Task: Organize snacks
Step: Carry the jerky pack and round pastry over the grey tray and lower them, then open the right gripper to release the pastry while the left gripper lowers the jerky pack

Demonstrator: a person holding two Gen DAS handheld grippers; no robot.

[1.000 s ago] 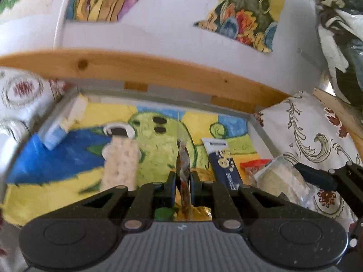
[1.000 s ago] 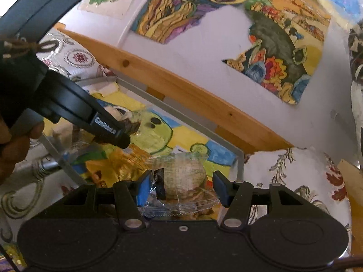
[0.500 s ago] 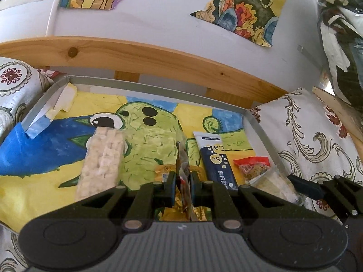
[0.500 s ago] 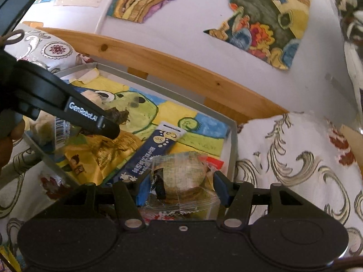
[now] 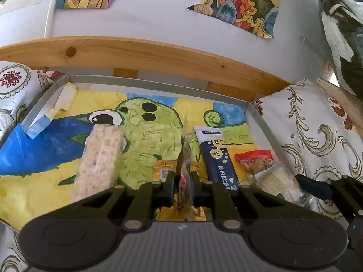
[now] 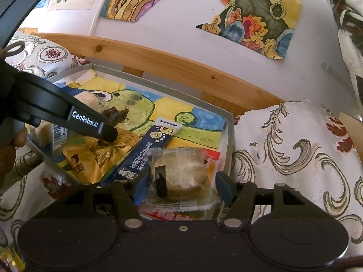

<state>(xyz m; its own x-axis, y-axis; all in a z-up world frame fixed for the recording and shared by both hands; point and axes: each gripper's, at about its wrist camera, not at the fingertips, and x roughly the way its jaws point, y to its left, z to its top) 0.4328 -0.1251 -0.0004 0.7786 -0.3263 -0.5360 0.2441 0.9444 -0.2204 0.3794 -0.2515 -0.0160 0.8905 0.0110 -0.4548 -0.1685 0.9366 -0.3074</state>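
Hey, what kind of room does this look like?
Probably a bedroom or a child's room: a wooden bed rail, patterned bedding, and colourful paintings taped to the wall. A grey tray of snacks sits on the bed.

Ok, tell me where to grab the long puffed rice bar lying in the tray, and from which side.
Take the puffed rice bar across its narrow width near the middle, coming straight down from above. It lies flat with its length running away from the left claw, and bare painted tray floor shows along both long edges. That claw is shut on a thin wrapper, so it probably must release first.
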